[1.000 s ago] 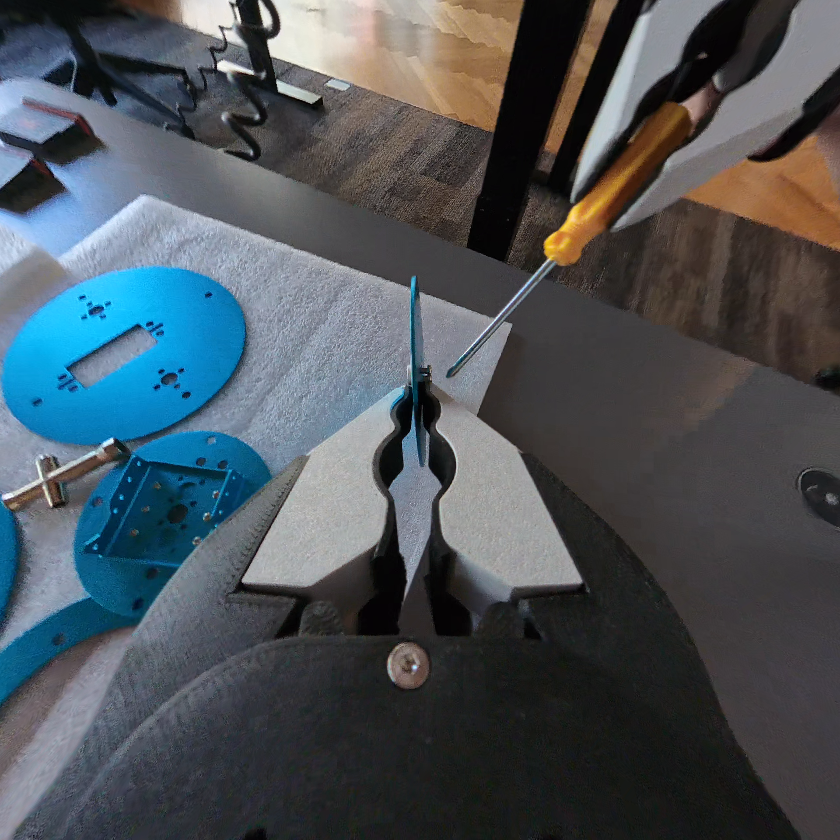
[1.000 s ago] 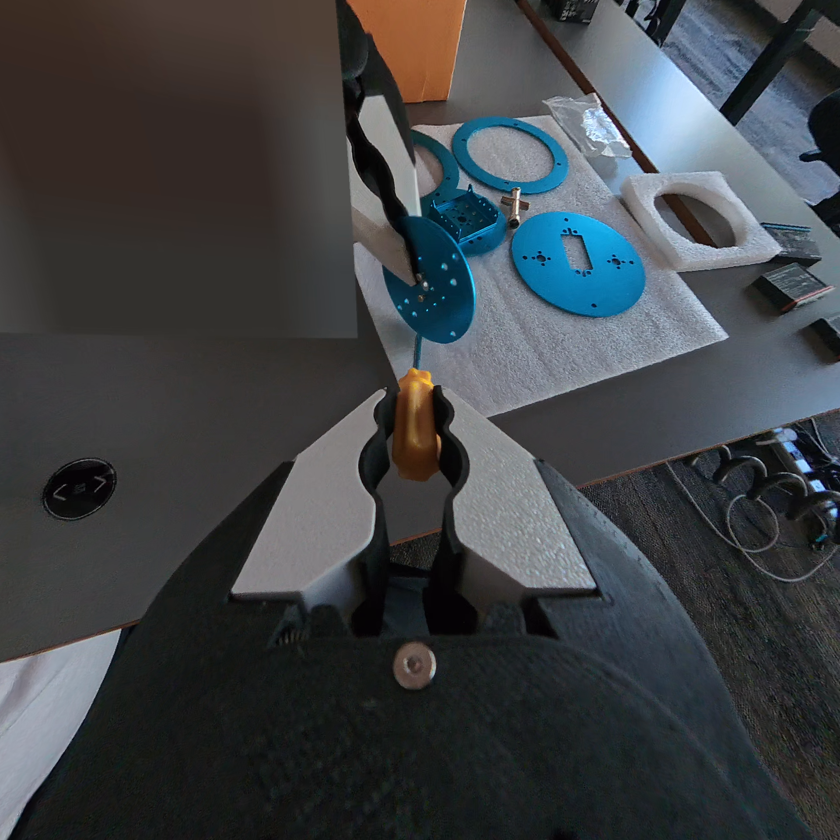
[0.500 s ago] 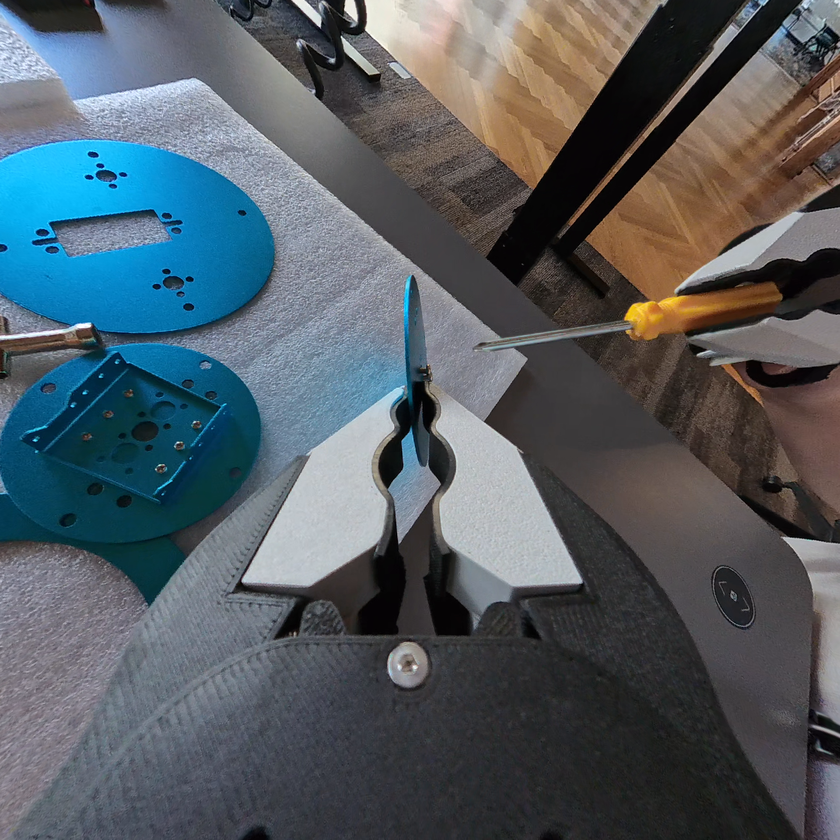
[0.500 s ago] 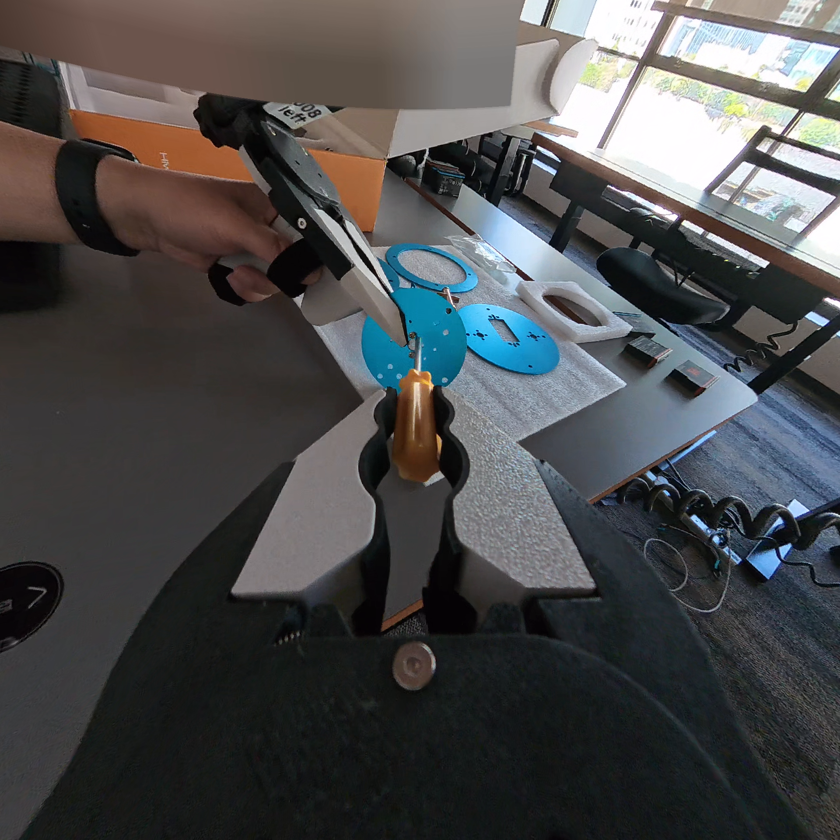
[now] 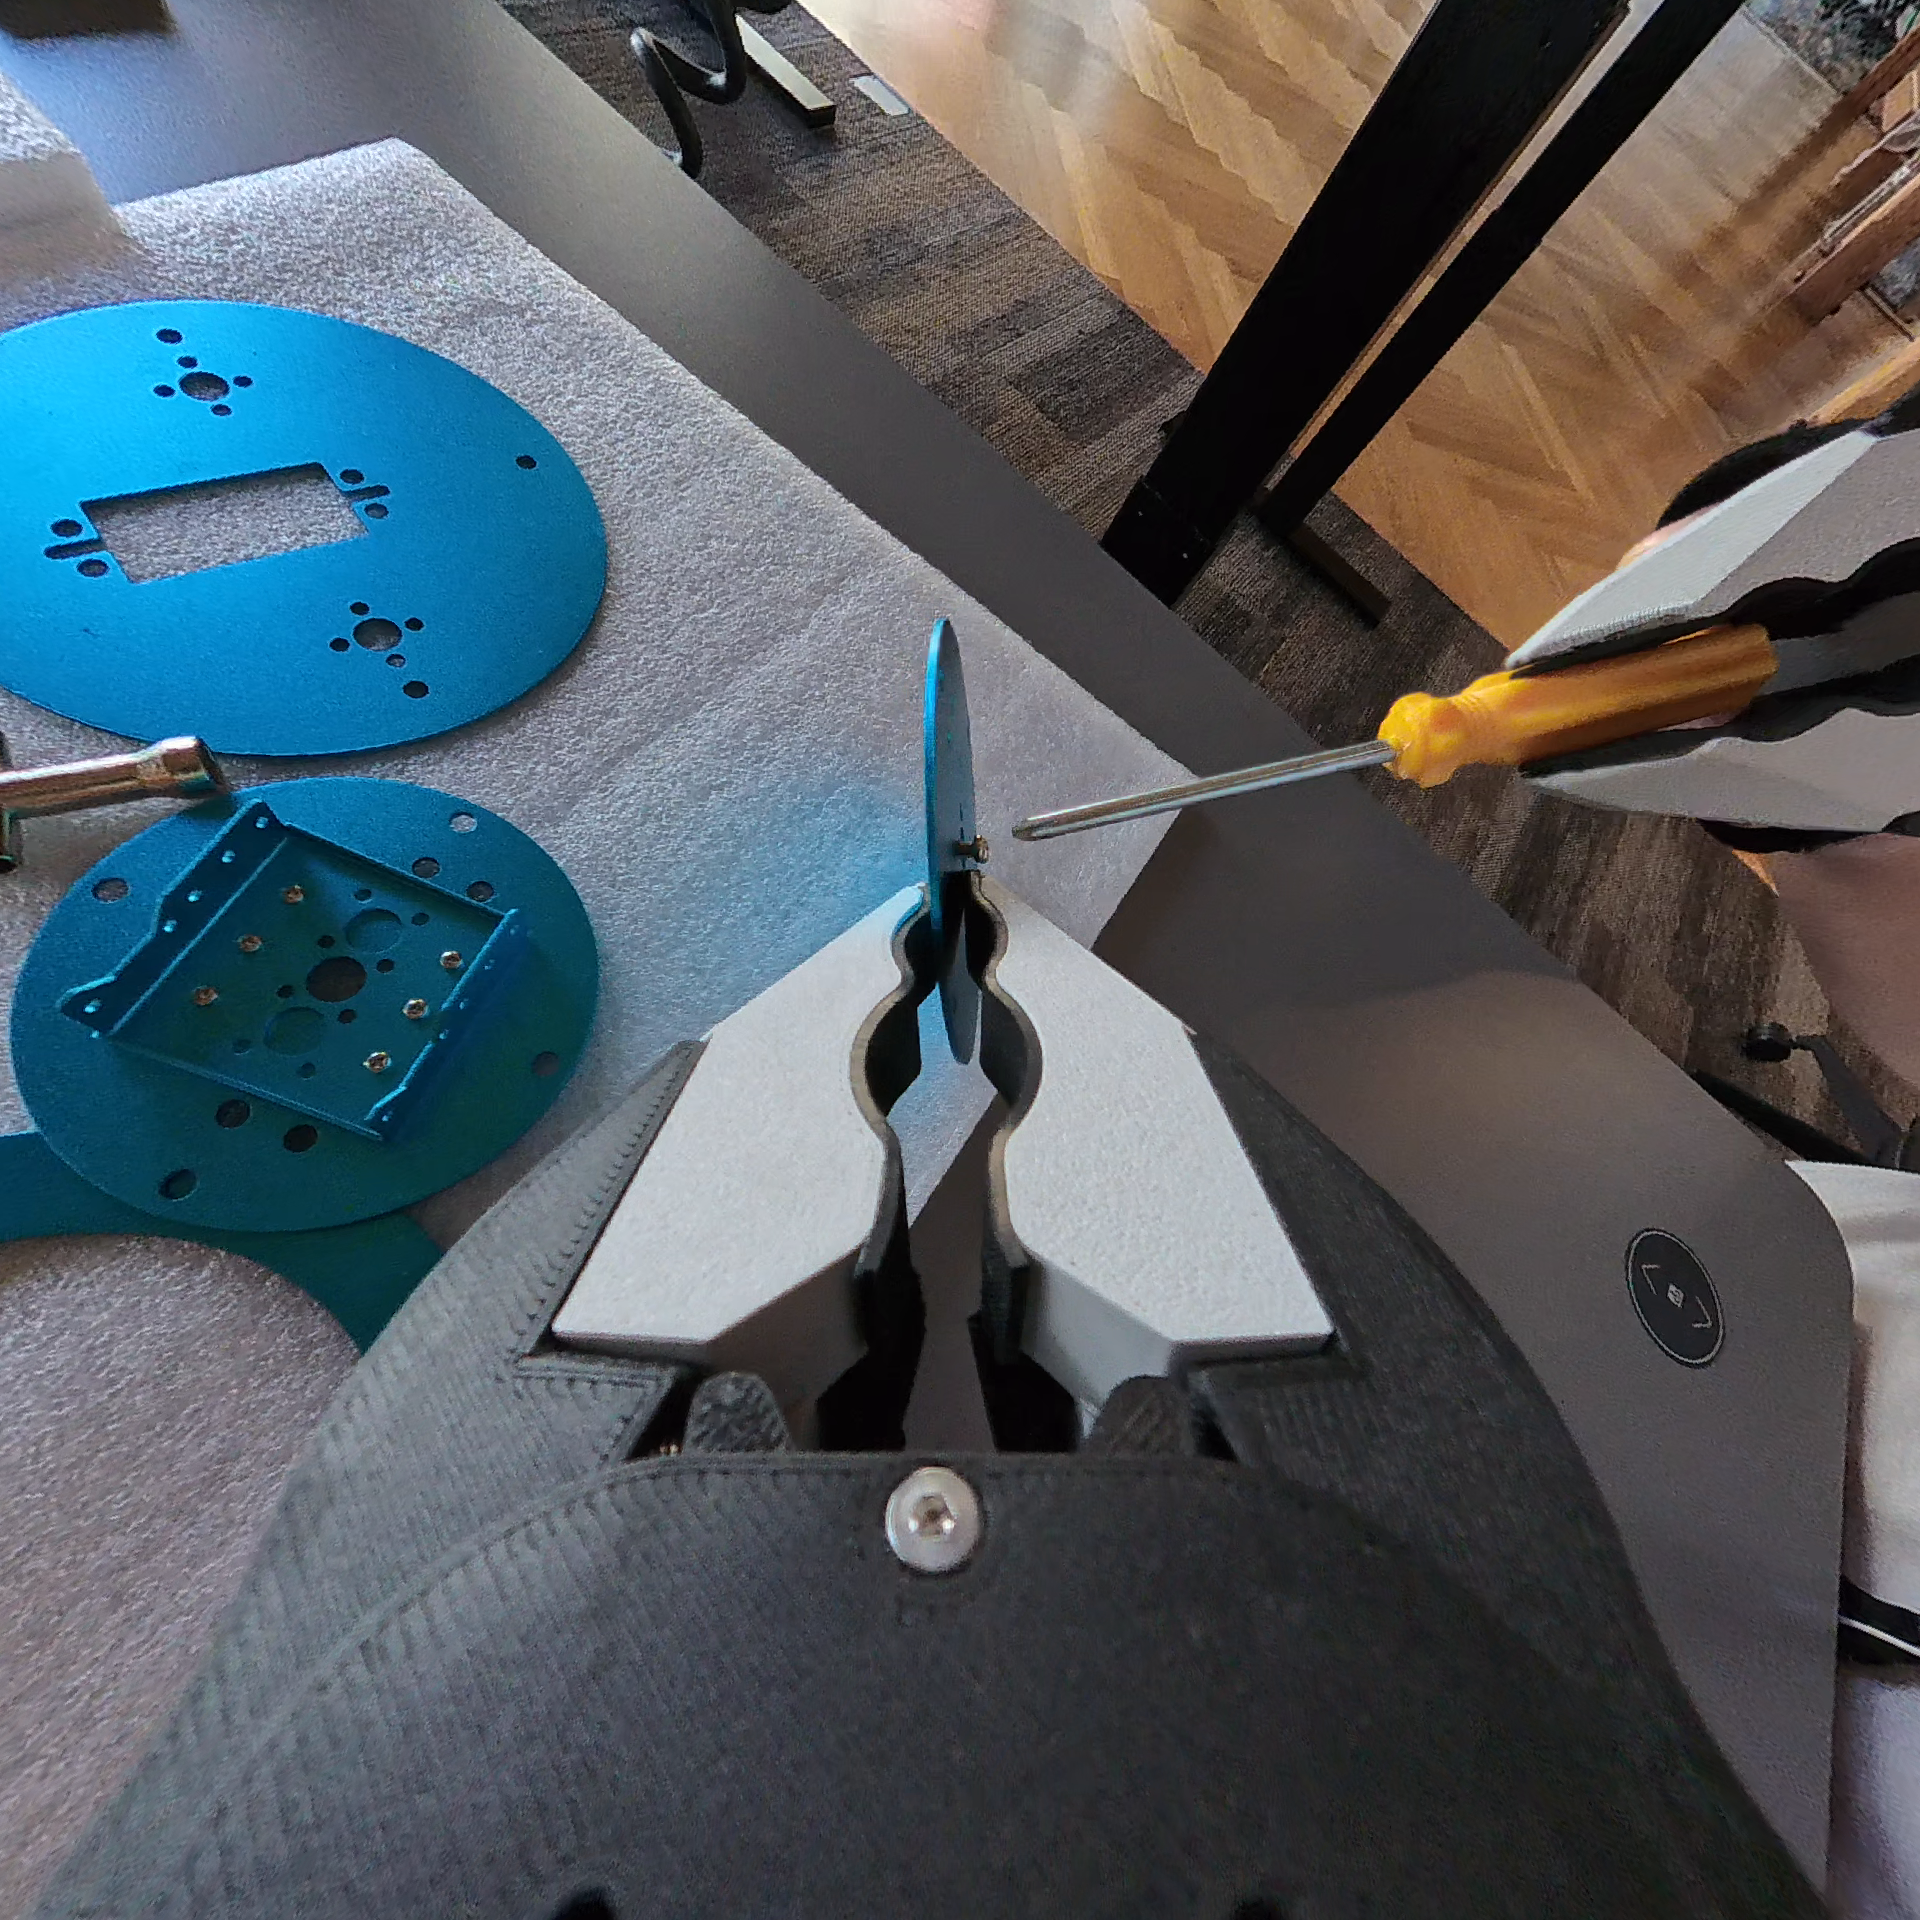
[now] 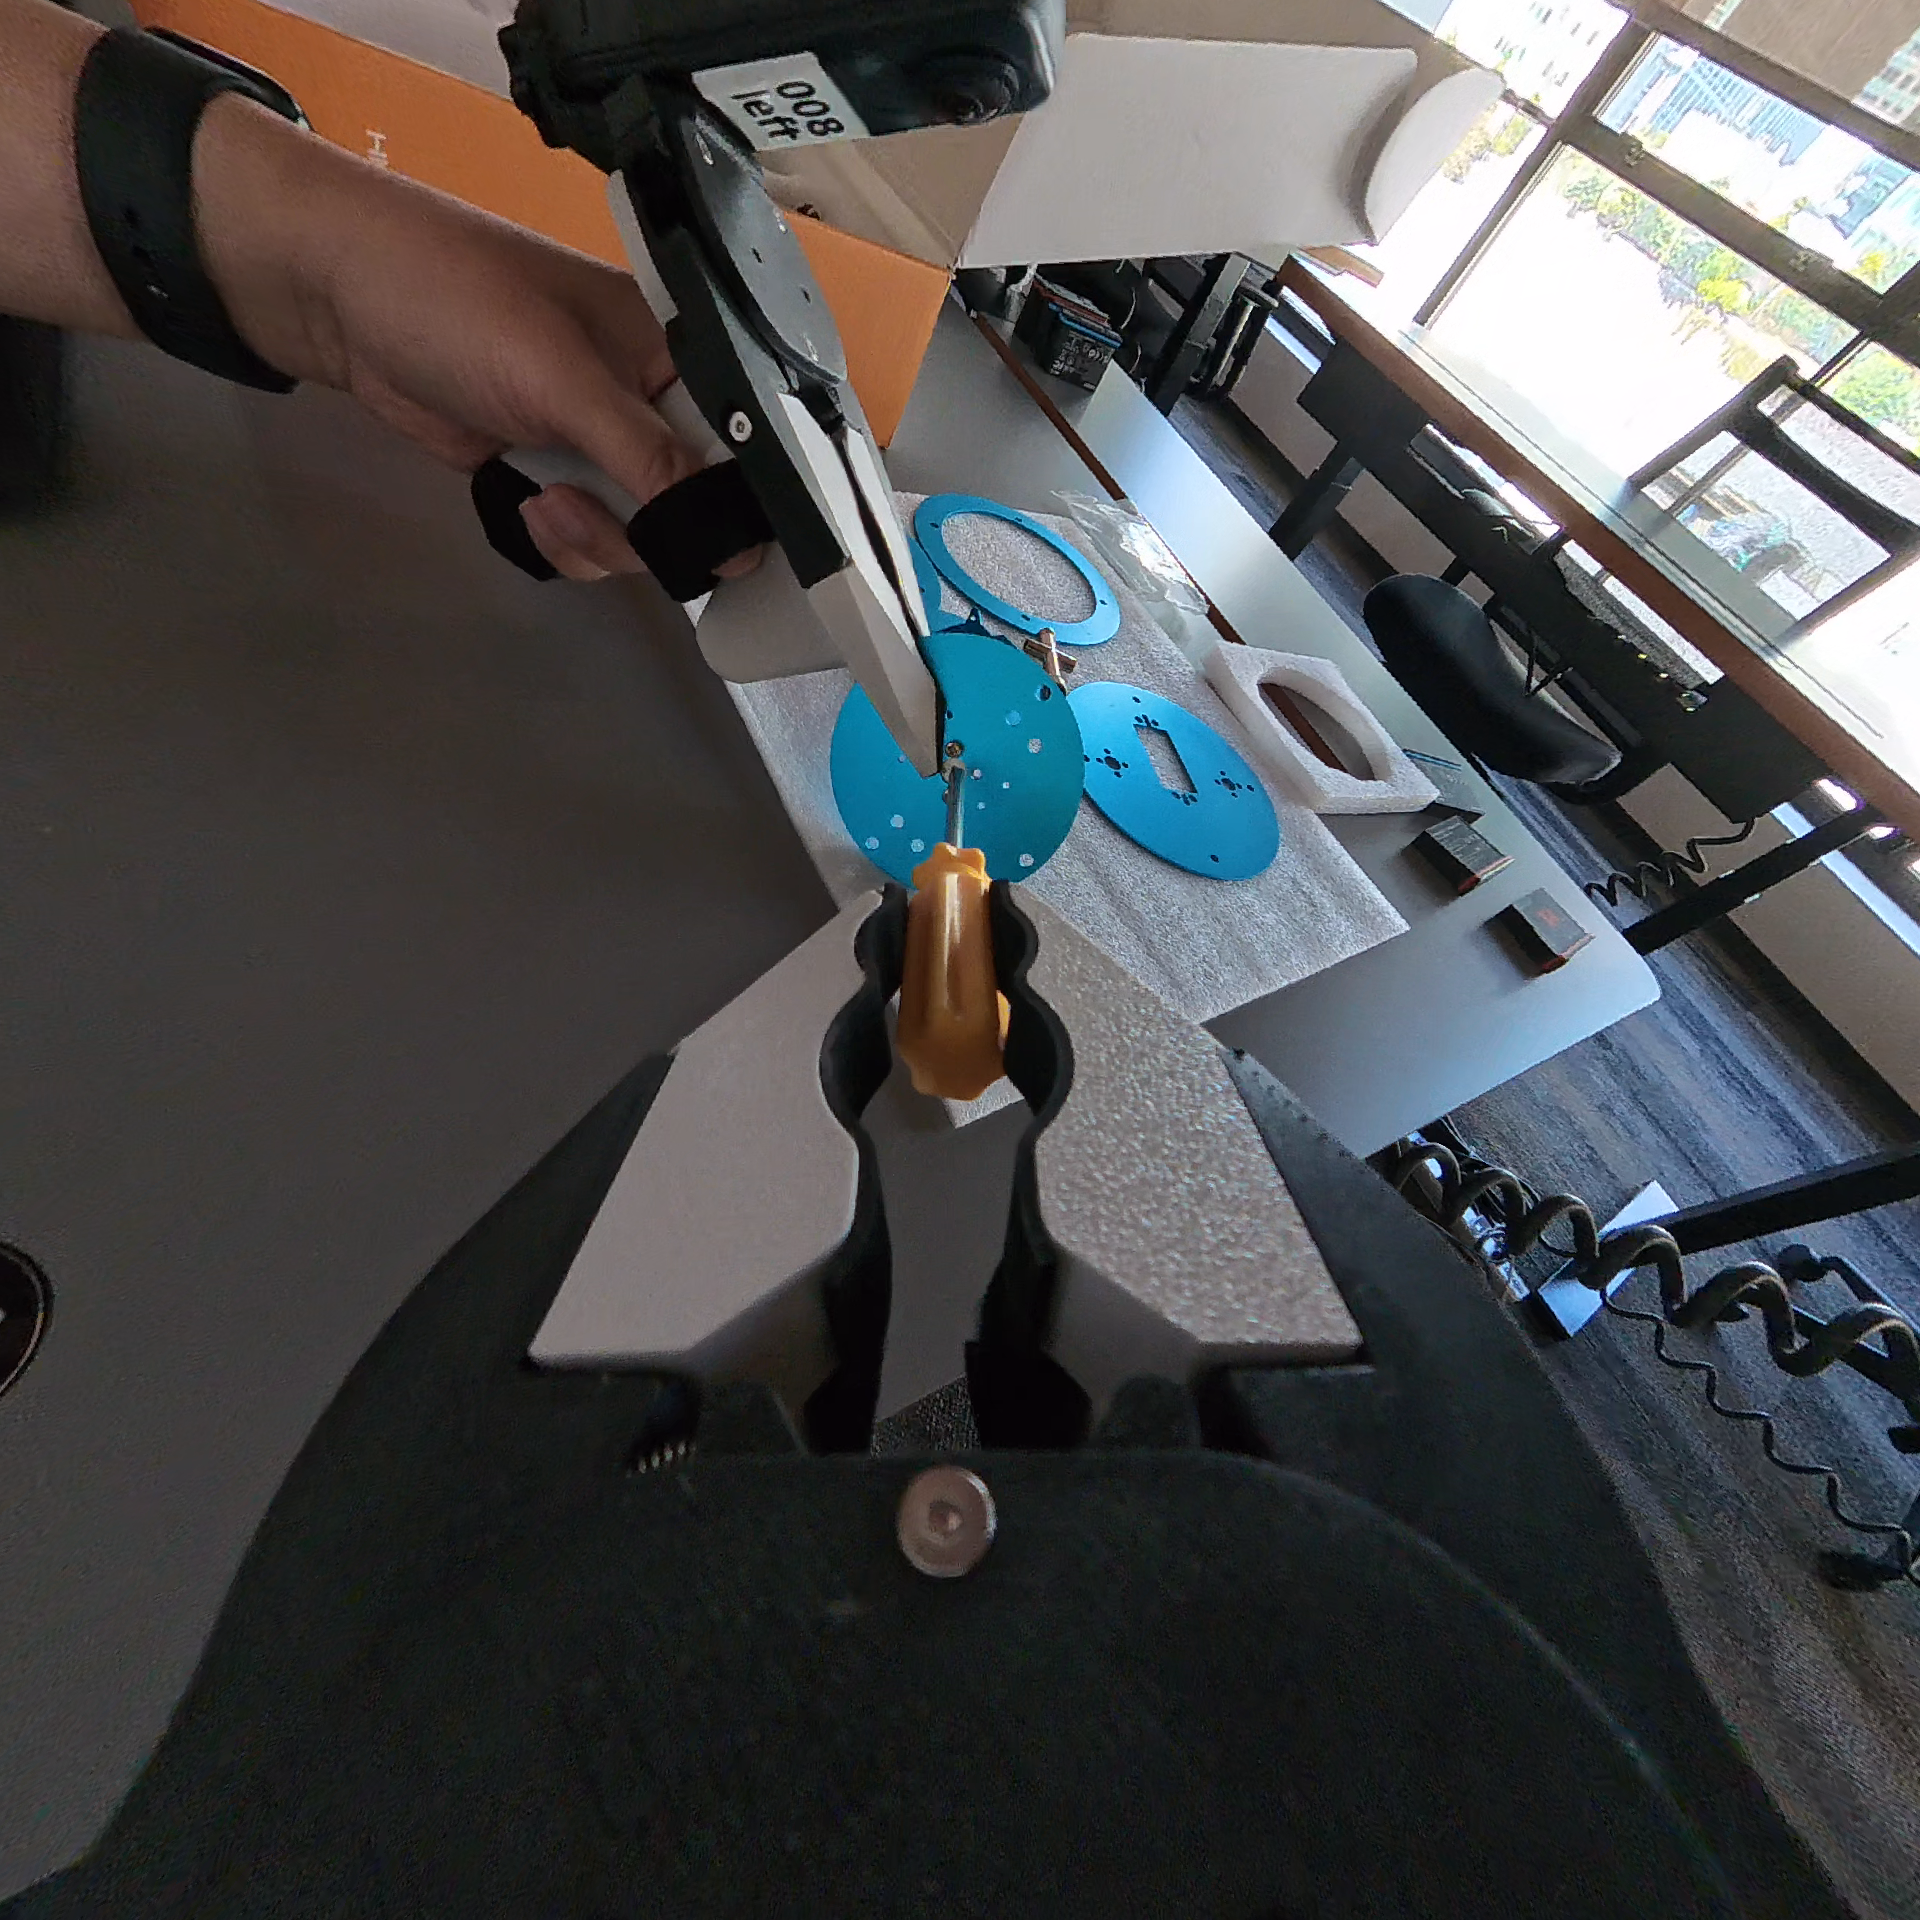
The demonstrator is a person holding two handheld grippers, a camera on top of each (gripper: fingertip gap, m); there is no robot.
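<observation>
My left gripper [image 5: 951, 904] is shut on a small blue round plate [image 5: 945, 769], held upright and edge-on above the foam sheet; the plate's face shows in the right wrist view [image 6: 997, 790]. A small screw [image 5: 975, 849] sticks out of the plate just above the fingertips. My right gripper [image 6: 945, 914] is shut on a yellow-handled screwdriver [image 6: 948, 987]. It comes in from the right in the left wrist view [image 5: 1558, 707], its tip a short gap from the screw. The left gripper also shows in the right wrist view [image 6: 920, 727], held by a hand.
On the white foam sheet [image 5: 727, 582] lie a large blue plate with a rectangular hole [image 5: 312, 623], a blue disc carrying a bracket [image 5: 301, 997], a metal cross wrench [image 5: 114, 779] and a blue ring [image 6: 1013, 577]. The table edge [image 5: 1299, 727] is close. An orange box [image 6: 873, 301] stands behind. The gap from one gripper's tips to the other's is roughly 10 cm.
The screwdriver has swung from a steep angle to nearly level and its tip has come close to the screw on the plate. The left gripper has tilted and kept its hold on the plate.
</observation>
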